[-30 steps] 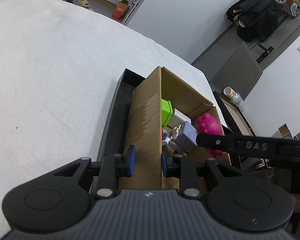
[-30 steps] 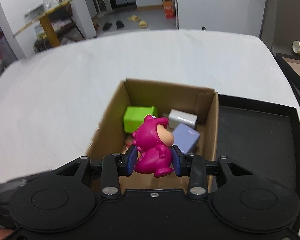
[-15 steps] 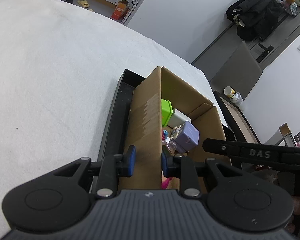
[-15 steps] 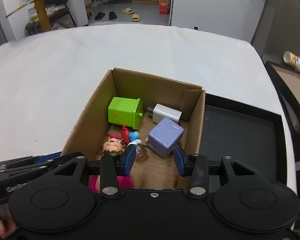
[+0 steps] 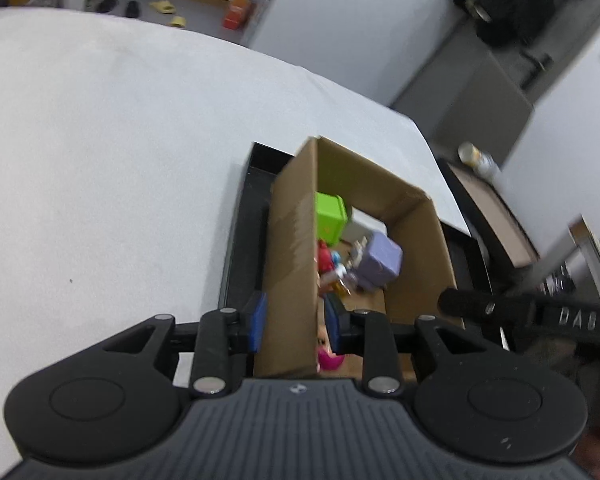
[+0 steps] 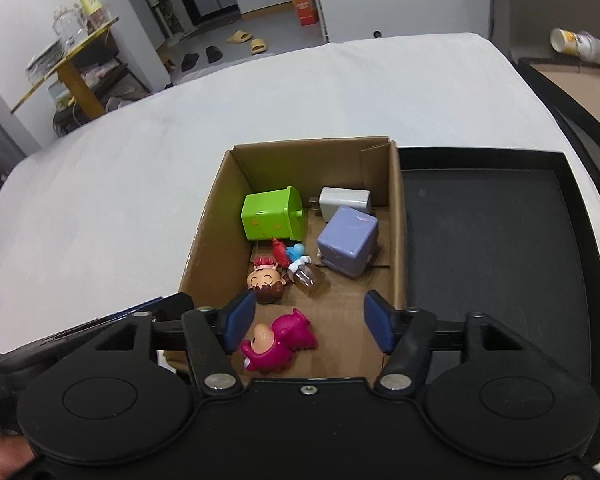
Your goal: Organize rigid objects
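1. My left gripper (image 5: 296, 326) is clamped on the near side wall of the cardboard box (image 5: 290, 264); one blue pad sits outside the wall, the other inside.
2. My right gripper (image 6: 308, 322) is spread wide and holds nothing. It hangs over the near end of the cardboard box (image 6: 396, 240).
3. The pink figurine (image 6: 276, 342) lies on its side on the box floor, between my right gripper's pads and apart from both. In the left wrist view only a small pink part (image 5: 329, 358) shows past the wall.
4. Other items on the box floor, right wrist view:
   - green cube toy (image 6: 272, 218), tipped on its side at the far left;
   - white charger (image 6: 345, 200) near the far wall;
   - lavender block (image 6: 347, 240) just in front of the charger, near the right wall;
   - brown-haired doll head (image 6: 265, 282), a red and blue small figure (image 6: 288, 254) and a small amber bottle (image 6: 308, 276), clustered mid-floor.
5. The box stands on the white bench (image 6: 120, 184), with its right wall against a black tray (image 6: 488, 240).
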Demonstrator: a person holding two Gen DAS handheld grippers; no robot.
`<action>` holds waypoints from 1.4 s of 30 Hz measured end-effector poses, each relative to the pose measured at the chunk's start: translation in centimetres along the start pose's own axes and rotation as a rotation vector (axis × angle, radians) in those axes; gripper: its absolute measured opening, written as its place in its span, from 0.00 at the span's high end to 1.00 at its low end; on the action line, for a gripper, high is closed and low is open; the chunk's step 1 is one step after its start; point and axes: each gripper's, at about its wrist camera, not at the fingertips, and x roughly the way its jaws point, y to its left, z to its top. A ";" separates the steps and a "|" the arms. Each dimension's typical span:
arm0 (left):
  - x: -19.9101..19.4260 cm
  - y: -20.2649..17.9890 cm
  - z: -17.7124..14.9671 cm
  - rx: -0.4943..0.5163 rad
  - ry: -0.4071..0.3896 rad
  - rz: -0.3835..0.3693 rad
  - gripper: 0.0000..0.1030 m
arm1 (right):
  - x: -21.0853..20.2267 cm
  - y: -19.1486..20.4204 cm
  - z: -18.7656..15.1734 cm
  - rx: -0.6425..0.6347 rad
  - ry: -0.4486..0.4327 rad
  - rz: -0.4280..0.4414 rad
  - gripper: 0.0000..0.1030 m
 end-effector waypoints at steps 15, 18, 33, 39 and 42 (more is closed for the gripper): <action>-5.2 -4.8 0.3 0.188 0.057 0.037 0.28 | -6.7 -3.3 -1.4 0.119 -0.093 -0.005 0.00; -6.7 -6.3 0.2 0.210 0.040 0.029 0.24 | -7.8 -3.6 -1.8 0.142 -0.101 -0.010 0.00; -11.8 -11.0 -0.2 0.263 -0.010 0.075 0.06 | -14.1 -4.1 -3.4 0.148 -0.133 -0.043 0.00; -13.7 -11.5 -0.9 0.260 -0.037 0.100 0.05 | -16.0 -3.5 -4.5 0.115 -0.142 -0.069 0.00; -14.5 -11.6 -1.2 0.252 -0.039 0.107 0.05 | -16.9 -3.3 -5.0 0.112 -0.144 -0.059 0.00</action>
